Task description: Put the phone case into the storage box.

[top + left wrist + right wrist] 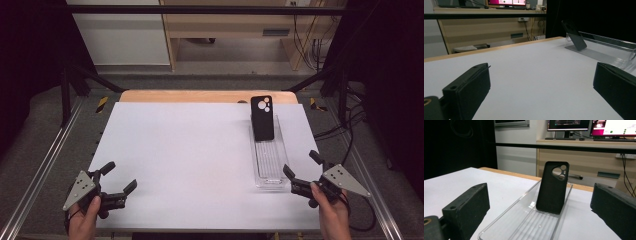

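The black phone case (262, 118) stands propped nearly upright at the far end of a clear plastic tray (270, 170), right of centre in the high view, its camera cut-outs uppermost. The tray's long axis runs from the near edge of the table (190, 150) away toward the far edge, and the case leans at the far short end, so its own long axis rises almost straight up from the tray floor.

The right hand-held gripper (304, 172) sits at the lower right of the frame, just beside the tray's near end, jaws spread wide and holding nothing. In the right gripper view the case (553, 188) lies dead ahead between those jaws, further down the tray (534, 225). The left hand-held gripper (119, 179) waits at the lower left, also released and empty, well apart from the tray; in the left gripper view the case (574, 36) shows off in the upper right.

To my eye the right one is plainly nearer, and its reach would go forward along the tray's length
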A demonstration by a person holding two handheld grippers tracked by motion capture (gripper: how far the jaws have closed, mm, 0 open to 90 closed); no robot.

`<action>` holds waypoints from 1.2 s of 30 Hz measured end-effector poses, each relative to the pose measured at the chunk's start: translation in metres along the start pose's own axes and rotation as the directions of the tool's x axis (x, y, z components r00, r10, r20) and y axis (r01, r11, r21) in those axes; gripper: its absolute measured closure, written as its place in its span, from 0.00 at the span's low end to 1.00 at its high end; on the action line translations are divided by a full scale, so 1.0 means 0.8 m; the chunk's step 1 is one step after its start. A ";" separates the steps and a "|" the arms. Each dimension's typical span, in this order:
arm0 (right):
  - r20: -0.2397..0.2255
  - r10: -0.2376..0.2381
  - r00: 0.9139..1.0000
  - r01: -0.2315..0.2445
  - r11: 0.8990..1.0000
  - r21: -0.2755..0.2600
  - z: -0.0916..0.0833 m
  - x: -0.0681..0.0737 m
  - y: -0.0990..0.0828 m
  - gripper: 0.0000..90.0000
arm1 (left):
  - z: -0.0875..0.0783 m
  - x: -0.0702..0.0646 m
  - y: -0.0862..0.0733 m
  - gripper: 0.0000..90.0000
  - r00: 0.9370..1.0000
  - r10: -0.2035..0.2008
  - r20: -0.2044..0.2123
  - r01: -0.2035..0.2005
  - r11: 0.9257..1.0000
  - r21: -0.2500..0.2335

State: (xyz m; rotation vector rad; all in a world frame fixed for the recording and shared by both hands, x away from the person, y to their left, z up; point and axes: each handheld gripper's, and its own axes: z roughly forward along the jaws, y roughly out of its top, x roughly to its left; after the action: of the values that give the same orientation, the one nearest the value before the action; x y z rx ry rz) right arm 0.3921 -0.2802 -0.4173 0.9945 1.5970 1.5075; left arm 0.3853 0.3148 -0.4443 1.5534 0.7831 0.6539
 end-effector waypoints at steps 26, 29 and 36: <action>-0.060 0.015 0.998 -0.016 1.000 -0.003 0.014 0.021 -0.011 0.03 | 0.002 -0.003 0.001 0.01 1.000 0.011 0.010 -0.011 1.000 -0.005; -0.068 0.017 0.998 -0.017 1.000 0.004 0.017 0.025 -0.015 0.03 | 0.001 -0.003 0.001 0.01 1.000 0.019 0.015 -0.019 1.000 -0.006; -0.092 0.009 0.996 -0.006 0.999 0.033 0.024 0.037 -0.025 0.02 | 0.003 -0.007 0.001 0.01 0.999 0.031 0.018 -0.031 0.999 -0.015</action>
State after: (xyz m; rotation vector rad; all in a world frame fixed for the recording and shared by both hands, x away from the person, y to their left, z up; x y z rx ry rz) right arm 0.3951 -0.2454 -0.4386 0.9619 1.6890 1.5570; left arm 0.3835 0.3090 -0.4433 1.5590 0.7408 0.6656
